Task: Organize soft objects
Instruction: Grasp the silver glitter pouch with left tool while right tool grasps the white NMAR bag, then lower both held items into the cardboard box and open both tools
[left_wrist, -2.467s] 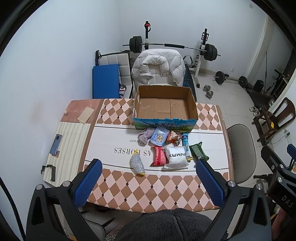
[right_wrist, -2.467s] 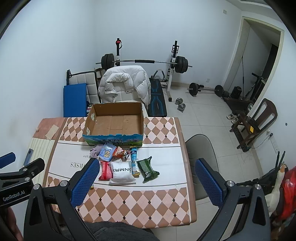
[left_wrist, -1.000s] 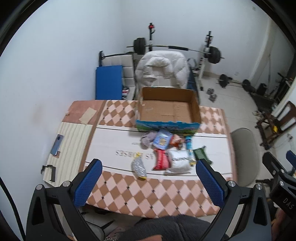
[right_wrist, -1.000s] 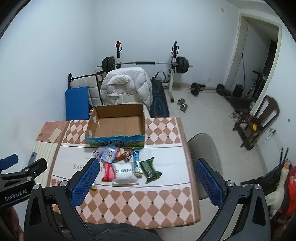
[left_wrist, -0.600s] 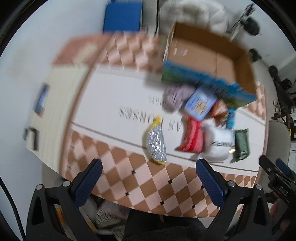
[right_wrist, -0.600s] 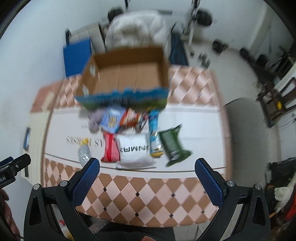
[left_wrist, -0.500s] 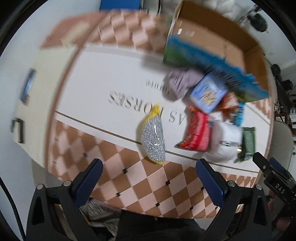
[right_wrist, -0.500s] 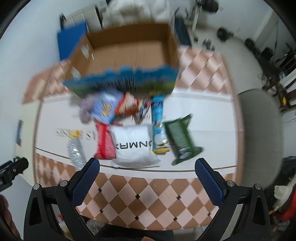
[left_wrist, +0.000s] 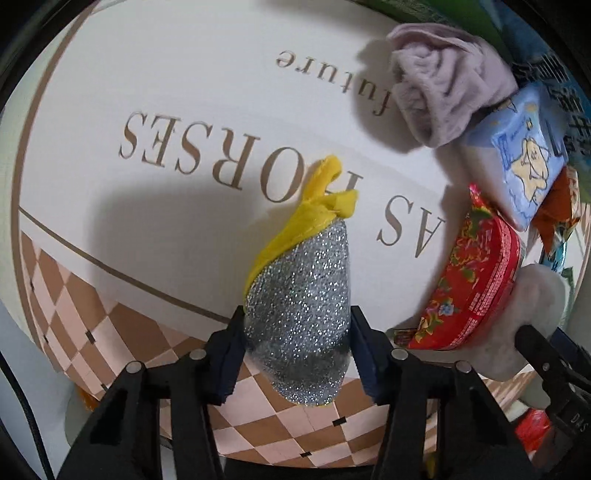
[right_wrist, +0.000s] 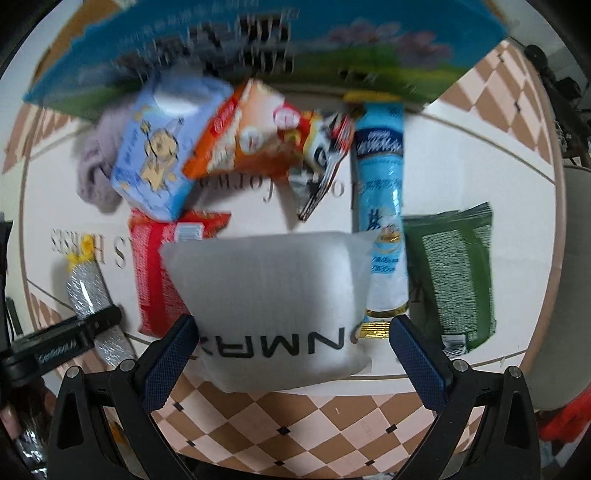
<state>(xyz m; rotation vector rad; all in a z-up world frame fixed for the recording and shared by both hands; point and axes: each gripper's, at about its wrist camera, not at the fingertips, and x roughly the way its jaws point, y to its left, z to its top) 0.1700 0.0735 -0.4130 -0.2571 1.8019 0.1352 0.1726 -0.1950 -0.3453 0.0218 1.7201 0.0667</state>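
My left gripper (left_wrist: 297, 347) is shut on the silver glitter pouch with a yellow top (left_wrist: 301, 295), which lies on the table; the pouch also shows in the right wrist view (right_wrist: 86, 284). My right gripper (right_wrist: 291, 354) is open, its jaws on either side of the white padded bag with black letters (right_wrist: 273, 299) without squeezing it. Next to that bag lie a red packet (right_wrist: 155, 266), a light blue tube packet (right_wrist: 382, 206), a green packet (right_wrist: 454, 273), an orange snack bag (right_wrist: 243, 144), a blue tissue pack (right_wrist: 155, 155) and a lilac cloth (left_wrist: 443, 96).
The blue-sided cardboard box (right_wrist: 258, 40) stands just behind the pile. The table (left_wrist: 110, 110) has a white cloth with letters and a checkered border. A grey chair (right_wrist: 576, 295) is past the table's right edge.
Both grippers have dropped from high above the table down to the objects. The left one has shut on the glitter pouch; the right one now straddles the white bag.
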